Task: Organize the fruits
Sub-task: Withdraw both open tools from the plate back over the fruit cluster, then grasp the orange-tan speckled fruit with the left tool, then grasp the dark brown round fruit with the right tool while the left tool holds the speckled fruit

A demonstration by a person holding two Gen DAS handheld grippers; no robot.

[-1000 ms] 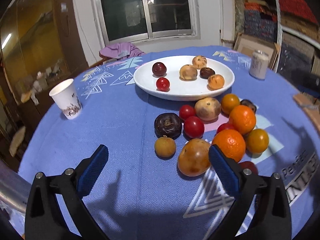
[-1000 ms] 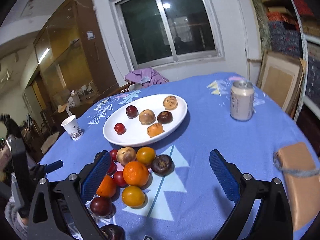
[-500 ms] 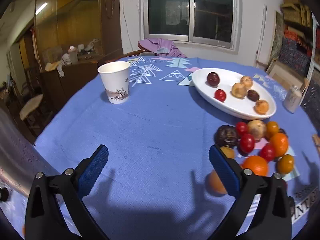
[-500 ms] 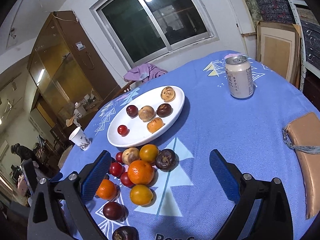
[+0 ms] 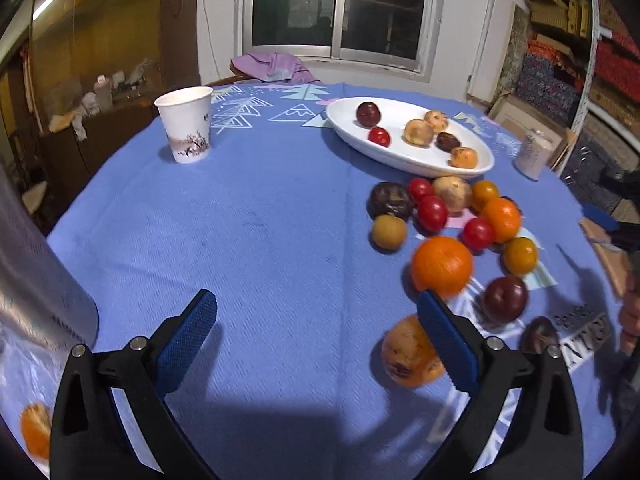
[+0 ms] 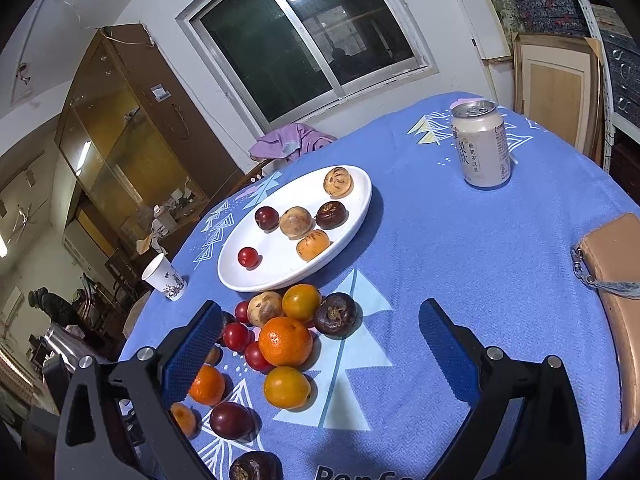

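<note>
A white oval plate (image 5: 400, 156) (image 6: 280, 276) holds several small fruits: a dark plum, a cherry tomato, brown and orange ones. In front of it a loose pile of fruit lies on the blue cloth, with a big orange (image 5: 441, 266) (image 6: 285, 341), red tomatoes, yellow-orange fruits, dark plums and a brown-orange fruit (image 5: 408, 354). My left gripper (image 5: 316, 338) is open and empty, low over bare cloth left of the pile. My right gripper (image 6: 320, 350) is open and empty, above the pile's right side.
A paper cup (image 5: 186, 124) (image 6: 163, 277) stands at the left of the table. A drink can (image 6: 481, 144) (image 5: 532, 154) stands at the far right. A tan wallet (image 6: 618, 292) lies at the right edge. A metal cylinder (image 5: 36, 276) is close on the left.
The left gripper swung left off the pile, then partly back, so the fruit sits at its right. The right gripper rose and tilted, with the pile lower in view. Both stayed open.
</note>
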